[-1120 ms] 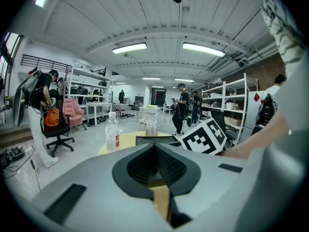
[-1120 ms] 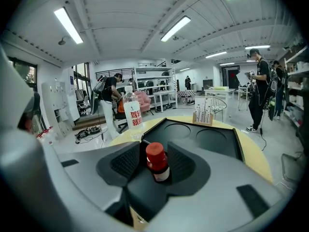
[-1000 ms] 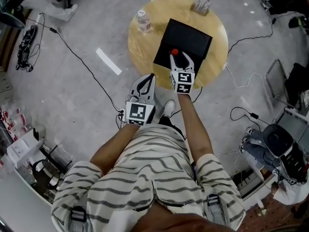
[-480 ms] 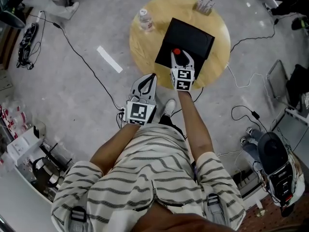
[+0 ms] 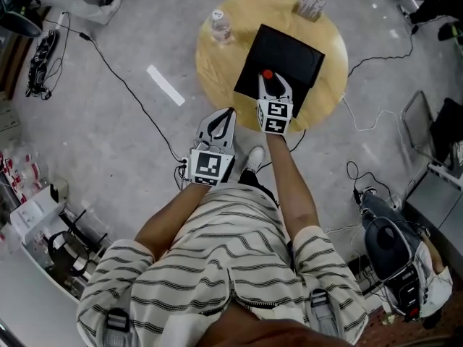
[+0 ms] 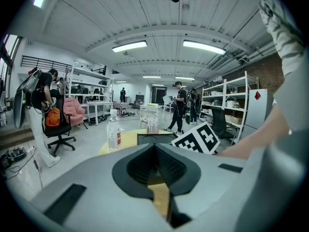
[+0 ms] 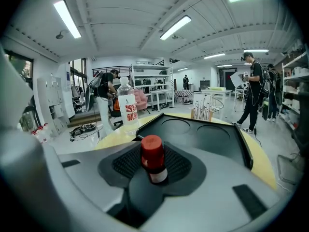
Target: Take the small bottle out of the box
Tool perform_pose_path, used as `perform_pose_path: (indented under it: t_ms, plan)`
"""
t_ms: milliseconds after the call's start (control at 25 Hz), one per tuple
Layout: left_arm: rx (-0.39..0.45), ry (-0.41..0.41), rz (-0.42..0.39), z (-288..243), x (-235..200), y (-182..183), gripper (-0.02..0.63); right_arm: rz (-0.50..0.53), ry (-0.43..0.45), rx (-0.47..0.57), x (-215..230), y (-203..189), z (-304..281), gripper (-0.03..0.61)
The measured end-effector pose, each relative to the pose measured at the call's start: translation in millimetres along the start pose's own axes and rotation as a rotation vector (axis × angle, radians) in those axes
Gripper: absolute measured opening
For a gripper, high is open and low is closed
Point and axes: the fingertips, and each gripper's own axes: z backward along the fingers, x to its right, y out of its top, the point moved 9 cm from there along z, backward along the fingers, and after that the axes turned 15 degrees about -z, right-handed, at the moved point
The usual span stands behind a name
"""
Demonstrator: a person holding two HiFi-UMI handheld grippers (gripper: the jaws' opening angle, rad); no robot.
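Two hand-held grippers in view. Right hand-held gripper reaches into the black box on the bench. Its jaws are apart and have just been closing, with the small bottle standing upright between them, red cap up. Ribbed pads show clear of it on either side — not yet grasped, as far as I can judge.

Left hand-held gripper is clenched on nothing, held behind and to the left of the right one, short of the bench.

Risks: the bottle is narrow and free-standing. If one pad meets it first, it may tip over inside the box. A hold landing on the cap rather than the body could let it pivot or slip on the lift.

Water bottle stands beyond the left jaw, well apart — no concern.
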Motion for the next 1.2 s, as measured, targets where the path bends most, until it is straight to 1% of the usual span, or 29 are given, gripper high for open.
perform_pose_path:
  t_ms: [200, 440, 560, 640, 800, 1200]
  plan:
    - [-0.004, 0.007, -0.001, 3.6, -2.3, 1.0, 0.021, 0.015, 0.006, 0.019, -2.6, 0.3, 0.4, 0.155]
    - [-0.012, 0.004, -0.004, 5.3, 0.1, 1.0, 0.021, 0.032, 0.005, 0.014, -1.4, -3.4, 0.9, 0.154]
    - [-0.011, 0.002, -0.007, 6.3, 0.1, 6.0, 0.021, 0.007, 0.001, 0.025, 0.9, 1.2, 2.4, 0.152]
    - [-0.013, 0.006, -0.007, 5.8, 0.3, 2.9, 0.021, -0.007, 0.003, 0.029, 2.9, 0.1, 0.5, 0.15]
    - [-0.015, 0.01, -0.008, 4.4, 1.3, -2.3, 0.021, 0.004, 0.009, 0.019, 4.5, -3.7, -2.5, 0.149]
    - [-0.003, 0.012, -0.013, 9.7, 4.8, 1.7, 0.021, 0.017, 0.015, 0.001, 2.9, 1.2, 9.0, 0.147]
